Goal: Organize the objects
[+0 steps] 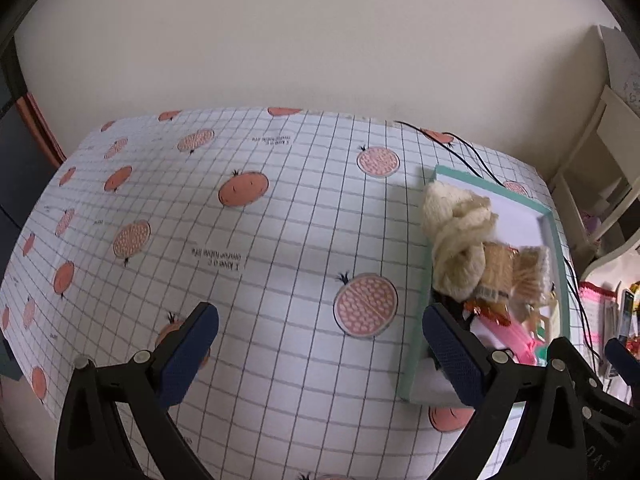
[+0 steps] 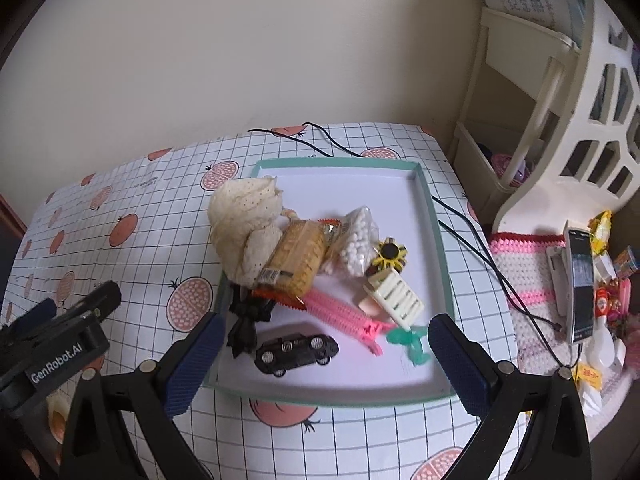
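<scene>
Surface: While you held both tools low over it, the tablecloth [image 2: 132,184] lay flat, a white grid printed with pink fruit, against a plain cream wall [image 1: 300,40].
Room: To your right stood a cream shelf unit [image 2: 532,92], with a pink-and-white crocheted mat [image 2: 528,264] and a phone [image 2: 580,284] on it just beyond the table.
Tray: A teal-rimmed tray [image 2: 434,216] sat at the table's right side, a black cable [image 2: 472,236] running past its far and right edges.
Contents: Inside lay a cream knitted bundle [image 2: 244,220], a yellow packet [image 2: 298,258] touching it, a bag of white beads [image 2: 360,240], a pink zipper [image 2: 344,314] and a black toy car [image 2: 296,352] nearest you.
Writing: "GenRobot.AI" read on the left tool's body; the packet's barcode label and the cloth's small print were too small to read.
Left gripper [image 1: 320,354]: Your fingers were spread wide over bare cloth, gripping nothing, the right finger beside the tray's left rim.
Right gripper [image 2: 326,360]: Fingers spread wide, empty, straddling the tray's near end.
Views: Only your right camera showed the car and phone; only your left showed the cloth's left half.
</scene>
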Tool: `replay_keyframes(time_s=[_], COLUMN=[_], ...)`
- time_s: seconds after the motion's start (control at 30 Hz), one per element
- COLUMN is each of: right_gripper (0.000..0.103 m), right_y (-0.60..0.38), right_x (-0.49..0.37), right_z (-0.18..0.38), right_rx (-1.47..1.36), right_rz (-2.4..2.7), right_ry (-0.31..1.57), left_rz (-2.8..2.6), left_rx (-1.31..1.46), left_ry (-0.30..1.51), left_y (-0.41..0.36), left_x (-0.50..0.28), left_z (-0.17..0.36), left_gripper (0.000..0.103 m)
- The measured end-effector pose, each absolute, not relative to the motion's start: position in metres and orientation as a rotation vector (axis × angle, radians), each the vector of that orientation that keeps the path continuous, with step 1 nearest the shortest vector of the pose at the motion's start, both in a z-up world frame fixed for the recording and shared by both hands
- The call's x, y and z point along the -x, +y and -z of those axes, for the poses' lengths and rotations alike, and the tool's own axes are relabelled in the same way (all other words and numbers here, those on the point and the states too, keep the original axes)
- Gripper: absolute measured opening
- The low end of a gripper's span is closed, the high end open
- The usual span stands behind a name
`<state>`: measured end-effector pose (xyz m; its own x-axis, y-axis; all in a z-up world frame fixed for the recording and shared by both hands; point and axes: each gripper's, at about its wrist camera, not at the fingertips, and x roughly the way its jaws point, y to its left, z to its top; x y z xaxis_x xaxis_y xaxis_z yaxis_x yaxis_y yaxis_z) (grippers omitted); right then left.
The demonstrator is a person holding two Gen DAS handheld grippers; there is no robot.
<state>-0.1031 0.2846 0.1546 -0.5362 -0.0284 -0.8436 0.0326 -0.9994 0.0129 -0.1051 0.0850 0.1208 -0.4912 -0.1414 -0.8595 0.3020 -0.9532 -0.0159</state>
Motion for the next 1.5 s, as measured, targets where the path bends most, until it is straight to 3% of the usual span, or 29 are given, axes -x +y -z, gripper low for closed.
replay_keyframes(time_s=[1.5], right_gripper=[0.103], right_y=[0.276], right_x=[0.008], right_z=[-0.134], right_rx=[-1.574], right_rz=[2.633], right_ry=[0.034], left_rz=[2.415], left_rx=[-1.513], left_ry=[0.136], left_y=[0.082], left_x=[-0.003], left_z=[-0.108], left_gripper=[0.102])
